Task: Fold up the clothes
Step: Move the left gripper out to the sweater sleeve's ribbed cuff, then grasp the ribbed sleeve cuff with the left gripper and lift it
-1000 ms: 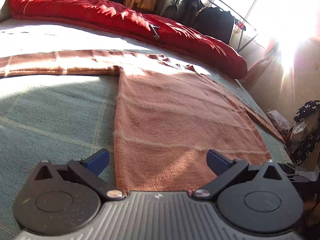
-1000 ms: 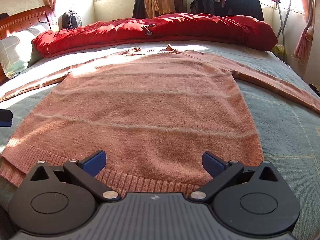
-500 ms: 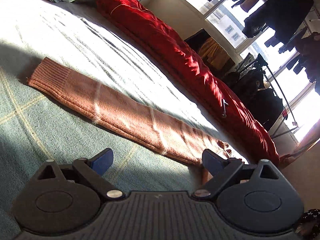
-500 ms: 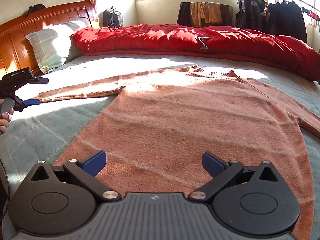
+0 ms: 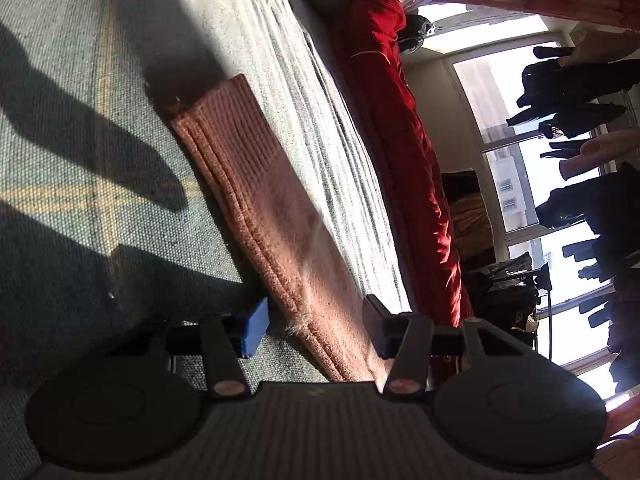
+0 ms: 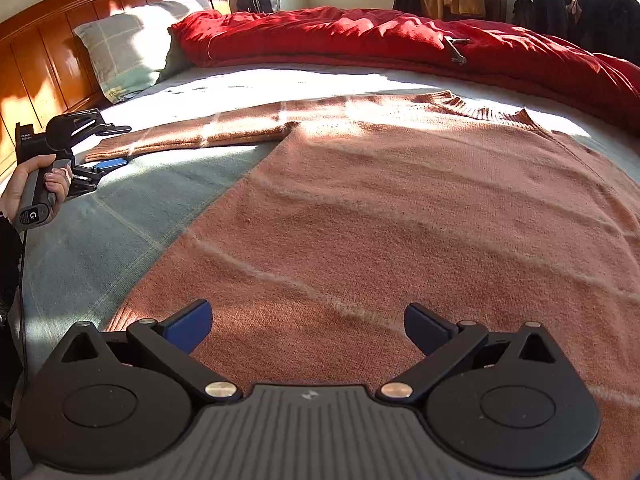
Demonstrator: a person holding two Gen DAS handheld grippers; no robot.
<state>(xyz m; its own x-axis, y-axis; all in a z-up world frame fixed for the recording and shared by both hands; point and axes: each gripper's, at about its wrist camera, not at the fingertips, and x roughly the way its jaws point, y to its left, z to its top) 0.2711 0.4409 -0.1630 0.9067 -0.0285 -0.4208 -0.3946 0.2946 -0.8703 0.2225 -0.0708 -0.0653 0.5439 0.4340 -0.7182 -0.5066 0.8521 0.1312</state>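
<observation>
Sweater [image 6: 400,216] flat on bed [image 6: 100,248], sleeve [image 5: 280,216] outstretched, no fold visible. My left tool [image 5: 316,320] straddles sleeve, released; right tool [image 6: 308,324] released above hem.

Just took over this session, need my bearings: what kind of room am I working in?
Most likely a home bedroom. The sweater lies spread on a bed with a wooden headboard and a pillow, a red duvet is bunched along the far side, and clothes hang on a rack by the window.
</observation>
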